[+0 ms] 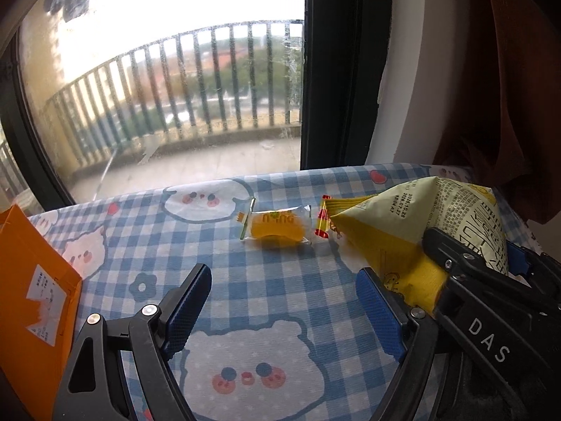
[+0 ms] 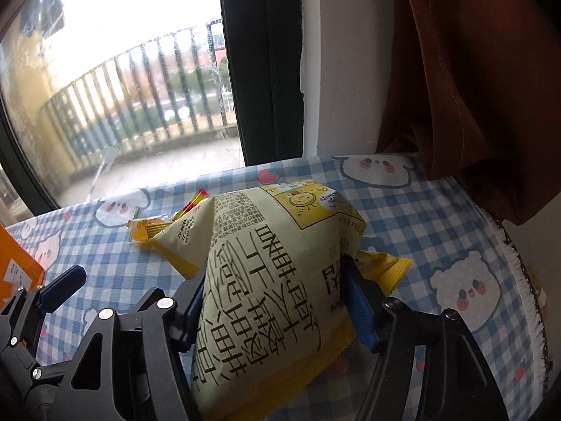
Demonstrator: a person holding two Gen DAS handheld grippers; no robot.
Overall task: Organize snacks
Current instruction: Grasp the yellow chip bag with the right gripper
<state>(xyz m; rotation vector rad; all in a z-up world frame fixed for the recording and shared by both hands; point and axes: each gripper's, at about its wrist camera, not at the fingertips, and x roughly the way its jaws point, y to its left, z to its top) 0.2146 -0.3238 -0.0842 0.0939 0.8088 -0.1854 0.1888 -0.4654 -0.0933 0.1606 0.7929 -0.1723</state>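
The right gripper [image 2: 273, 308] has its fingers [image 2: 361, 315] clamped on a large yellow-and-pale-green snack bag [image 2: 273, 273], one blue pad pressing into each side of the puffed pack near its lower end, so that the bag bulges between them; its far end rests on the worktop [image 2: 438, 217], which is covered by a blue-and-white checked cloth printed with cartoon bears. The left gripper [image 1: 284, 301] hangs just beside it over the cloth with its fingers [image 1: 189, 301] spread well apart and nothing between them, only a printed bear face showing in the gap. In the left wrist view the same snack bag [image 1: 403, 224] lies to the right, with the right gripper's black frame crossing over its near corner. Beyond the left gripper, near the back of the worktop, a small clear-wrapped yellow snack [image 1: 277, 226] lies flat, and just to its right a thin yellow packet with red stripes [image 1: 328, 215] pokes out from behind the big bag, touching or nearly touching it. An orange carton [image 1: 31, 280] bearing a torn white label stands at the left edge of the worktop. Behind everything is a window [image 1: 168, 87] with a railed balcony outside, and a brown curtain [image 2: 473, 70] hangs at the right.
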